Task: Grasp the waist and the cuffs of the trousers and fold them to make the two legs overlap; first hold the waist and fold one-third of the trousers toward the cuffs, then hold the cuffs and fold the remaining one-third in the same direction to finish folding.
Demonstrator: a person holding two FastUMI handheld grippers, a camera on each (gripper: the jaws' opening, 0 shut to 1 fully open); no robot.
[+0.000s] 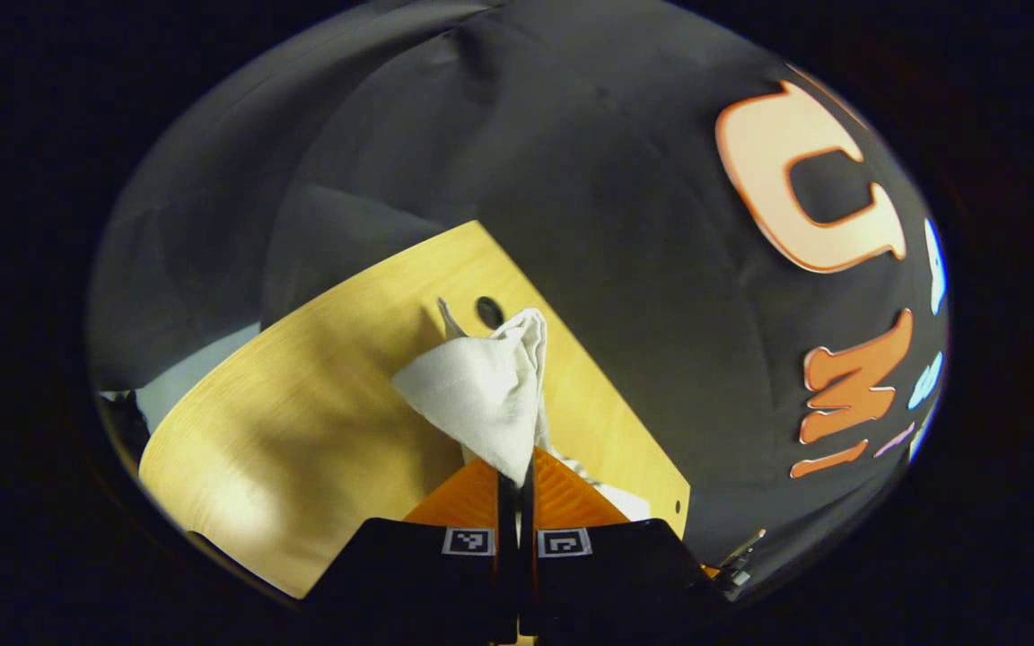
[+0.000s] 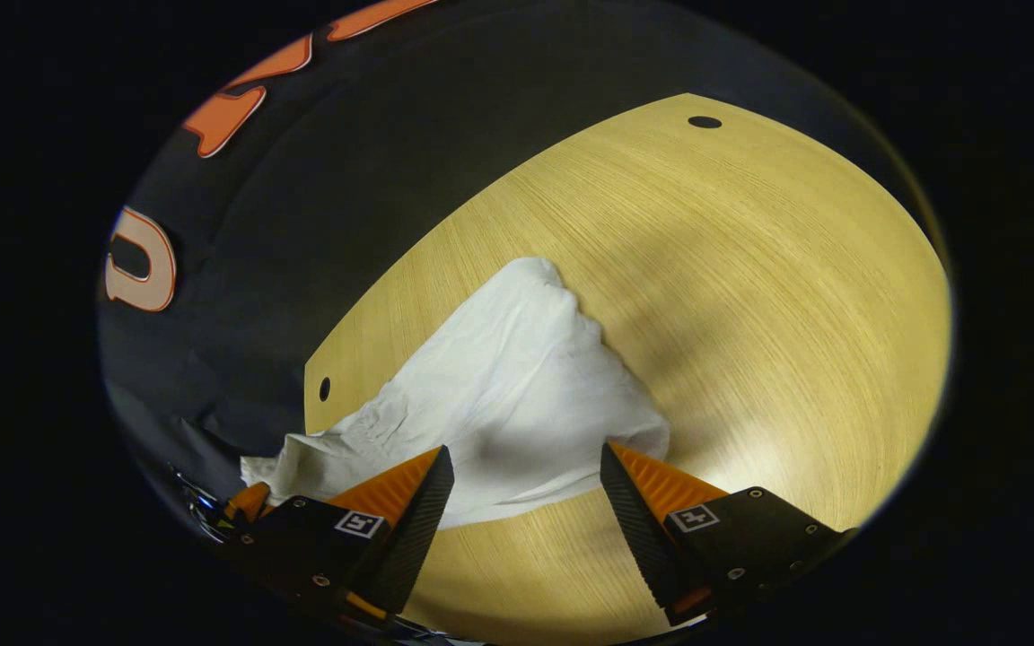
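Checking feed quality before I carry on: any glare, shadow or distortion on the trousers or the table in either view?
Left gripper view: the fisheye bends the table edges; a soft shadow lies left of the trousers, which are evenly lit and pinched by the left gripper. Right gripper view: a bright glare patch on the wood near the open right gripper; the trousers throw a dark shadow to their right; sharp enough.

In the right gripper view, bare table (image 2: 750, 296) stretches wide to the right of and beyond the trousers (image 2: 517, 377), with open tabletop between and under the 2 spread fingers. The booth wall (image 2: 302, 224) closes off the left edge. In the left gripper view, the lifted cloth blocks the way straight ahead; bare wood lies left.
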